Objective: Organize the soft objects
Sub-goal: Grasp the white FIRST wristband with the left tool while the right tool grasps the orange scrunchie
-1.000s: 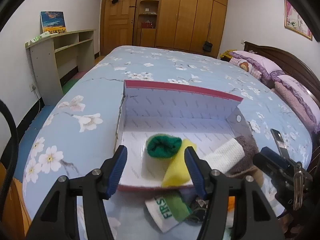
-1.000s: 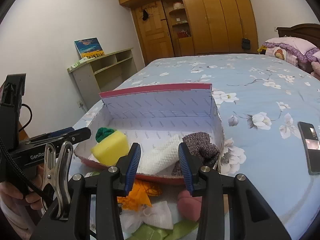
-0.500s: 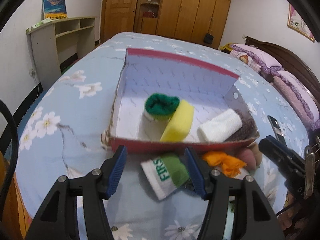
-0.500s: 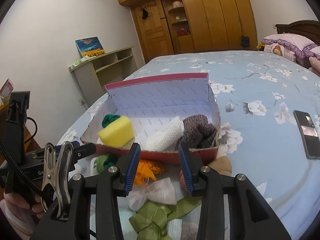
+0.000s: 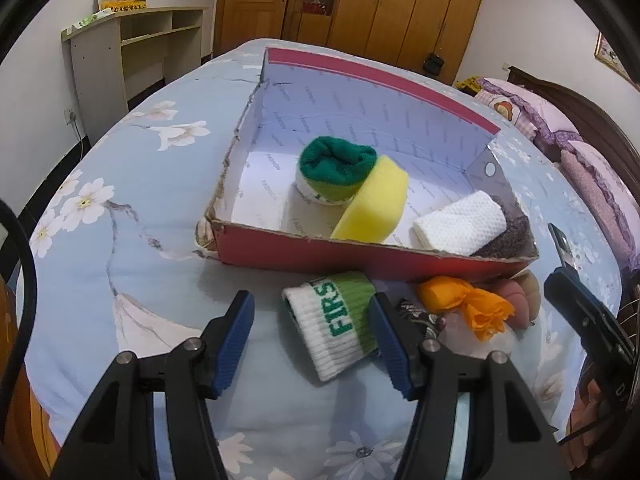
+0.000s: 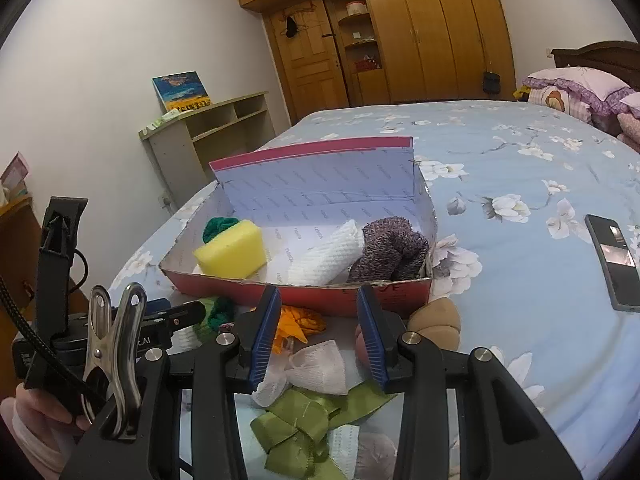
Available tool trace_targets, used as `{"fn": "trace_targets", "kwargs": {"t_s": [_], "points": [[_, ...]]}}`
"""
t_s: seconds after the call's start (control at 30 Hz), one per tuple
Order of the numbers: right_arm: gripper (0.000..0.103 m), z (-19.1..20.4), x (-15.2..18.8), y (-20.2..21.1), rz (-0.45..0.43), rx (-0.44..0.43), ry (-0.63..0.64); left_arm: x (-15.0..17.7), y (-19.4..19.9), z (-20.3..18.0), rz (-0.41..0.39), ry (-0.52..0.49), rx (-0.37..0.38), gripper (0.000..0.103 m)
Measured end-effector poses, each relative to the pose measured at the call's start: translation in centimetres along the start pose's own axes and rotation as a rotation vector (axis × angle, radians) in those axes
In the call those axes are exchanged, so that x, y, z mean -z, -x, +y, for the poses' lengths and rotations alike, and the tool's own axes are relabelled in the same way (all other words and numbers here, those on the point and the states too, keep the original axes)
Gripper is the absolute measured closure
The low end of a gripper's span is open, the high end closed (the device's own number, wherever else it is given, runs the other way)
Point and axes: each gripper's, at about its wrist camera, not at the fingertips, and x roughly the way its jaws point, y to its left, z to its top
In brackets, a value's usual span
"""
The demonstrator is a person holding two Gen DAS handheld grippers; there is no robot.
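A red cardboard box (image 5: 360, 258) (image 6: 340, 294) on the bed holds a green rolled sock (image 5: 338, 164), a yellow sponge (image 5: 376, 204) (image 6: 232, 254), a white cloth roll (image 5: 460, 226) (image 6: 326, 258) and a grey-purple sock (image 6: 390, 250). In front of it lie a white-green "FIRST" sock (image 5: 340, 322), orange fabric (image 5: 468, 304) (image 6: 298, 322), a white gauze pouch (image 6: 316, 368), a green ribbon (image 6: 296, 428) and peach pads (image 6: 436, 318). My left gripper (image 5: 312, 340) is open, just above the "FIRST" sock. My right gripper (image 6: 318, 338) is open above the gauze pouch.
A black phone (image 6: 610, 262) lies on the blue floral bedspread (image 5: 120, 220) at the right. A beige shelf unit (image 5: 124, 56) stands by the left wall. Wooden wardrobes (image 6: 420, 36) are at the back; pillows (image 6: 576, 92) at the headboard.
Both grippers pulled back from over the box and dropped toward the loose pile in front of it. Both stayed open.
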Motion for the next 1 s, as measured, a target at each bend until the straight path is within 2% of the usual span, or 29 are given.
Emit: {"fn": "trace_targets", "kwargs": {"t_s": [0.37, 0.4, 0.43, 0.67, 0.8, 0.93, 1.0], "points": [[0.062, 0.4, 0.4, -0.6, 0.021, -0.01, 0.008, 0.6, -0.9, 0.2, 0.025, 0.061, 0.099, 0.041], [0.062, 0.4, 0.4, -0.7, 0.025, -0.011, 0.008, 0.6, -1.0, 0.0, 0.025, 0.053, 0.103, 0.042], [0.062, 0.4, 0.5, -0.7, 0.028, -0.011, 0.007, 0.7, -1.0, -0.1, 0.03, 0.044, 0.11, 0.048], [0.062, 0.7, 0.8, -1.0, 0.042, -0.012, 0.006, 0.9, -0.4, 0.1, 0.017, 0.04, 0.121, 0.059], [0.062, 1.2, 0.9, -1.3, 0.057, -0.022, 0.006, 1.0, 0.4, 0.6, -0.006, 0.041, 0.112, 0.061], [0.051, 1.8, 0.9, -1.8, 0.076, -0.035, 0.002, 1.1, 1.3, 1.6, -0.041, 0.043, 0.071, 0.061], [0.05, 2.3, 0.9, -2.3, 0.093, -0.037, 0.012, 1.2, 1.6, 2.1, -0.054, 0.048, 0.052, 0.061]]}}
